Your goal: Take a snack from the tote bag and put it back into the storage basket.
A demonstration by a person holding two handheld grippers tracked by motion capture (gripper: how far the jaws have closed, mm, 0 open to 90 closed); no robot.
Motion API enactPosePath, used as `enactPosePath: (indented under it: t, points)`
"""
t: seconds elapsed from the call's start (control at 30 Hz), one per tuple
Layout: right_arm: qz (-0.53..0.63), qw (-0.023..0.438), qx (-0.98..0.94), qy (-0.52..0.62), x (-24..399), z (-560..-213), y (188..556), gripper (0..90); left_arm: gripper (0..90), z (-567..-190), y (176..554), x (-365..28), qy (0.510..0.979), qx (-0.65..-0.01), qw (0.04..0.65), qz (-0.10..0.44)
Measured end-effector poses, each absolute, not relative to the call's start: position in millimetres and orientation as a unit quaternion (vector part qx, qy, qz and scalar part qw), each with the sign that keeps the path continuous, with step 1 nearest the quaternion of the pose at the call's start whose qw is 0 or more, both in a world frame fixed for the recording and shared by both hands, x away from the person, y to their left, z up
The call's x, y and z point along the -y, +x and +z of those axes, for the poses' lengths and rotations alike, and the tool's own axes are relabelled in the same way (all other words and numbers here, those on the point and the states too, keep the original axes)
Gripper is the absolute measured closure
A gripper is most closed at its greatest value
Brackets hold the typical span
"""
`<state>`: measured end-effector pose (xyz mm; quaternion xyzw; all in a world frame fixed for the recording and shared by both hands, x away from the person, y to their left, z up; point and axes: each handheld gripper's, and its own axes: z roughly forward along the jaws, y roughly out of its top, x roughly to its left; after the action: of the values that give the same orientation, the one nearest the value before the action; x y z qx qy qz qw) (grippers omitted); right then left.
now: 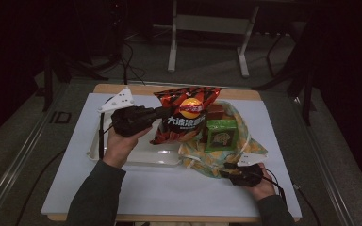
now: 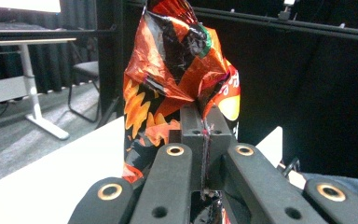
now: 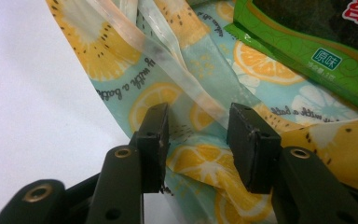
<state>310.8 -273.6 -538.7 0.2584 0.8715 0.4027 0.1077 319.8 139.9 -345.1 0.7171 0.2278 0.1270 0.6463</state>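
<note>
An orange, red and black chip bag (image 1: pixel 187 115) stands upright over the white tray (image 1: pixel 136 159). My left gripper (image 1: pixel 161 113) is shut on the bag's side edge. In the left gripper view the jaws (image 2: pixel 204 128) pinch the crinkled foil of the chip bag (image 2: pixel 168 79), which rises above them. A green snack packet (image 1: pixel 220 134) lies on a lemon-print plastic bag (image 1: pixel 202 162). My right gripper (image 1: pixel 227 169) sits low at that bag's near edge. In the right gripper view its jaws (image 3: pixel 196 140) stand apart over a fold of the lemon-print bag (image 3: pixel 200 161), beside the green packet (image 3: pixel 303 51).
A white sheet (image 1: pixel 169 188) covers the wooden table. A brown packet (image 1: pixel 215 112) lies behind the green one. A pale bag handle strap (image 3: pixel 168 60) runs across the print. Table legs and cables stand on the dark floor beyond.
</note>
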Motion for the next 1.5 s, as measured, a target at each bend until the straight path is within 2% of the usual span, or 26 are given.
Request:
enactPosePath:
  t: [0.5, 0.87, 1.5]
  points:
    - [0.403, 0.108, -0.871, 0.258, 273.6, -538.8, 310.7, 58.2, 89.4, -359.7, 320.0, -172.3, 0.718, -0.262, 0.625, 0.157]
    - [0.403, 0.108, -0.871, 0.258, 273.5, -538.8, 310.7, 58.2, 89.4, -382.1, 342.1, -189.5, 0.716, -0.295, 0.610, 0.167]
    - [0.403, 0.108, -0.871, 0.258, 273.6, -538.9, 310.8, 58.2, 89.3, -417.8, 385.3, -177.3, 0.716, -0.313, 0.603, 0.161]
